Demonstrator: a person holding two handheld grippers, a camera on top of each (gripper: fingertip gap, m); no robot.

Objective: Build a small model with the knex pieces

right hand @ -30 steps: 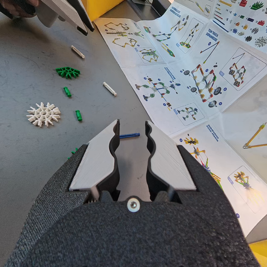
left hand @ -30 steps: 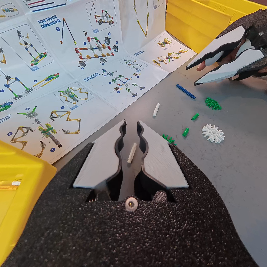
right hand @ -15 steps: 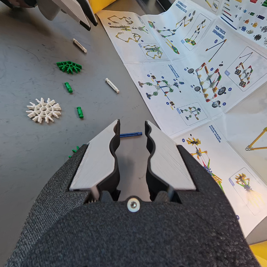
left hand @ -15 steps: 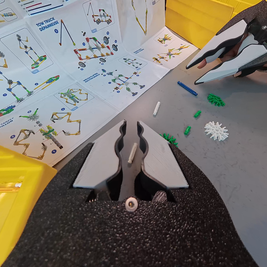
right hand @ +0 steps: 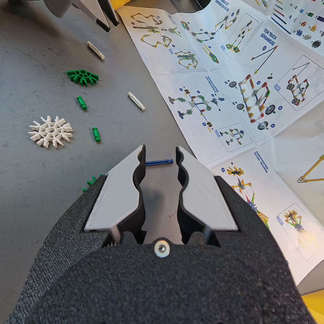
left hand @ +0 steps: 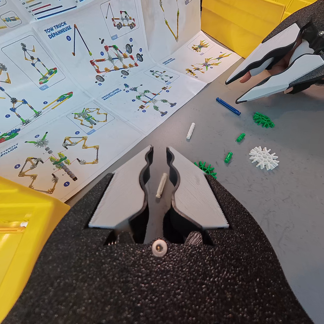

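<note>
Grey tabletop [left hand: 263, 219] carries our left gripper [left hand: 159, 149], jaws apart astride a small stiff white rod [left hand: 161, 185], best pinched mid-shaft, while our right gripper [right hand: 160, 148], likewise apart, has a thin blue rod [right hand: 158, 162] crosswise just past its tips.

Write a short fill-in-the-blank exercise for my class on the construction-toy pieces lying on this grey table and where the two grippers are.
1. Between the open fingers of the left gripper lies a short ____ rod.
2. The rod between the right gripper fingertips is ____.
3. The round snowflake connector is ____.
4. Beside the pieces lies an unfolded instruction ____.

Missing words: white; blue; white; sheet
</note>
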